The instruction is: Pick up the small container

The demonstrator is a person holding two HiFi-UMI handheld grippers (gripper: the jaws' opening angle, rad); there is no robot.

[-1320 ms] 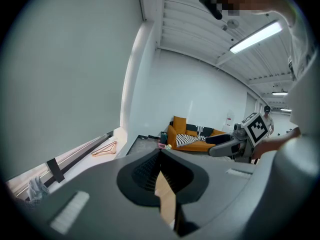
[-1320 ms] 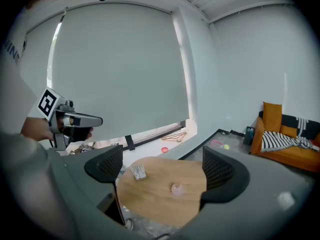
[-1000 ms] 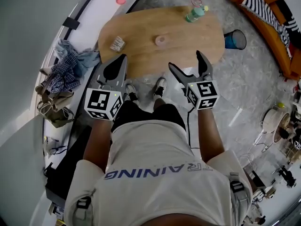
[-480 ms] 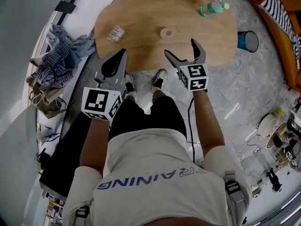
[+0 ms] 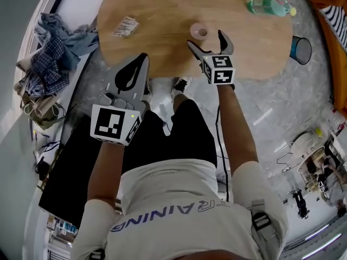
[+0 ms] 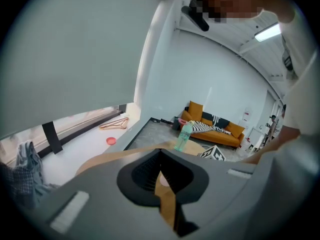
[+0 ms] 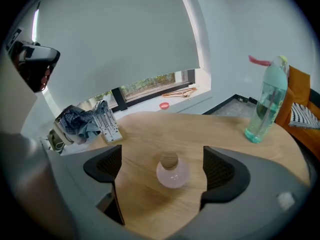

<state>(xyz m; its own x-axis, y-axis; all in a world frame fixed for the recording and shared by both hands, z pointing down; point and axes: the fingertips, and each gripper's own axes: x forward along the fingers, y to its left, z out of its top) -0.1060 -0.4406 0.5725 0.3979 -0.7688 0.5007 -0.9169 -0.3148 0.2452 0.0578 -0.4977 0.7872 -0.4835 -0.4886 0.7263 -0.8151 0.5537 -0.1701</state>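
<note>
Head view, with both gripper views. The small container point(image 5: 198, 31), a round pale-pink vessel with a dark mouth, stands on the oval wooden table point(image 5: 162, 15), close to its near edge.

The right gripper point(image 5: 206, 39) reaches over that edge with its jaws wide apart and the container at its 12 o'clock. In the right gripper view the container point(image 7: 172, 171) appears in the gap of the right gripper point(image 7: 163, 169). Bare wood shows on either side of it and neither pad touches it.

The left gripper point(image 5: 135, 69) is at about 8 o'clock from the container, over the table's near rim. Its jaws are together. In the left gripper view only a thin sliver of wood shows between the jaws of the left gripper point(image 6: 162, 176), and nothing is clamped.

A flat printed packet point(image 5: 125, 26) lies at 9 o'clock from the container, near the table's left edge. A green bottle point(image 5: 268, 6) stands at 2 o'clock, near the far right edge. The wood between these three items is unobstructed.

Off the table, a blue bin point(image 5: 301, 49) stands on the floor at 3 o'clock, just beyond the right rim. A heap of clothes point(image 5: 51, 42) lies at 9 o'clock, past the left rim.
</note>
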